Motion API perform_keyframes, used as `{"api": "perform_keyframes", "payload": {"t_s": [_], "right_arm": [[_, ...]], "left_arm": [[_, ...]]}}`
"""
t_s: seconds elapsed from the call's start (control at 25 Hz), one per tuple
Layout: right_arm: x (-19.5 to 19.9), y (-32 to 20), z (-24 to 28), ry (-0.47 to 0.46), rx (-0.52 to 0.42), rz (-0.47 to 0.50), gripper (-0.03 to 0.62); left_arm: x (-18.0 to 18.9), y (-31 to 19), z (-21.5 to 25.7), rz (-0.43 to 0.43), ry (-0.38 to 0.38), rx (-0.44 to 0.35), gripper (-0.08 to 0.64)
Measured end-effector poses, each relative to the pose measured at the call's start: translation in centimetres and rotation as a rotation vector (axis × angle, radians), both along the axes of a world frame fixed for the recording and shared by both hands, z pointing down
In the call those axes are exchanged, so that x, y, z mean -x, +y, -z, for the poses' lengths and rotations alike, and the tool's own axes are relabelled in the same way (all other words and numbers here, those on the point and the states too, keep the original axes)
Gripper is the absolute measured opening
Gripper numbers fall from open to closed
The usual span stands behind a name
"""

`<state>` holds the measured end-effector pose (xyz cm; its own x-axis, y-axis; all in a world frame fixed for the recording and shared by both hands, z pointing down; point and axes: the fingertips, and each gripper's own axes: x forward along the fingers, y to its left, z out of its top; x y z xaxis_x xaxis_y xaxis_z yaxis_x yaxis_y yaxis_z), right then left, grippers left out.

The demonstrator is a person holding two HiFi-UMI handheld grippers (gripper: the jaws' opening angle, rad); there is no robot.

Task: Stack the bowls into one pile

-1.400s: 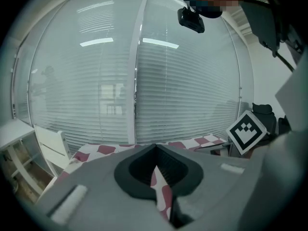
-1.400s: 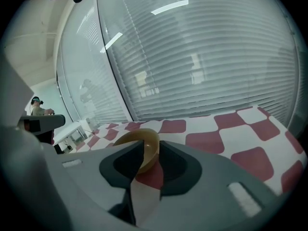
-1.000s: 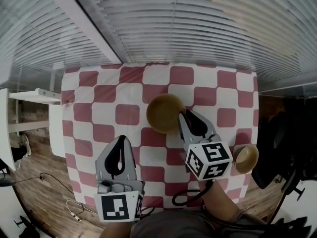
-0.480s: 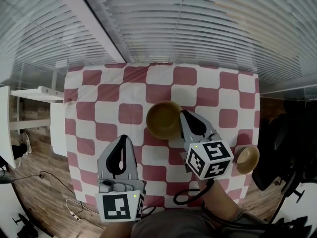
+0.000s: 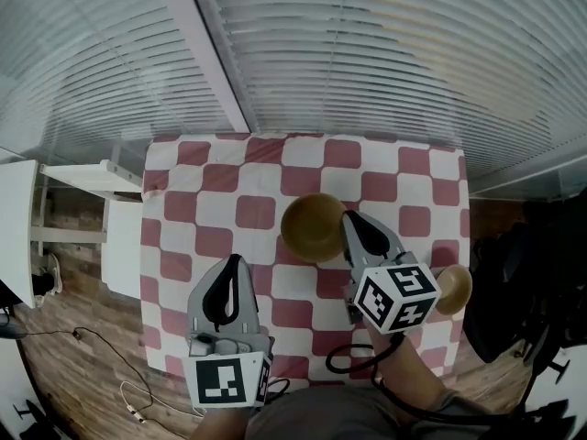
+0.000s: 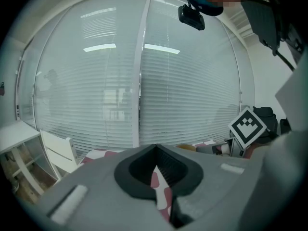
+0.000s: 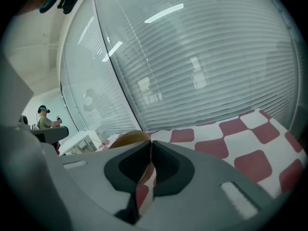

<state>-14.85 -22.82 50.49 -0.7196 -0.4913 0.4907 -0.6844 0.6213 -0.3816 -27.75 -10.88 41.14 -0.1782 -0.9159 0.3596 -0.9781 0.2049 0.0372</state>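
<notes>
- The left gripper point(image 5: 233, 264) hangs over the near left part of the checked tablecloth point(image 5: 183, 211). Its jaws are pressed together on nothing. It points forward and a little downward, well apart from both bowls.
- The larger bowl point(image 5: 310, 225) is at the middle of the table, with its right rim between the right gripper's jaws.
- The right gripper point(image 5: 352, 220) has just been closing. A second ago its jaws stood apart around that rim; now they pinch it. The bowl may be coming up off the cloth, though from above this is hard to confirm. I judge the pick made and the carry ready to begin.
- That gripper slants down and forward, its marker cube nearest the person.
- The smaller bowl point(image 5: 456, 287) sits untouched at the table's right edge, partly behind the cube, so no pile exists yet.
</notes>
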Motion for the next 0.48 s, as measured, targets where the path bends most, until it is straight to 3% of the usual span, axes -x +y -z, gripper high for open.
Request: {"api": "perform_keyframes", "payload": {"t_s": [0.48], "right_arm": [[-2.0,4.5,10.4,-0.086,-0.136,-0.038,0.037]], "left_arm": [[-2.5,4.7,7.6,-0.076,-0.061,-0.154,0.0]]}}
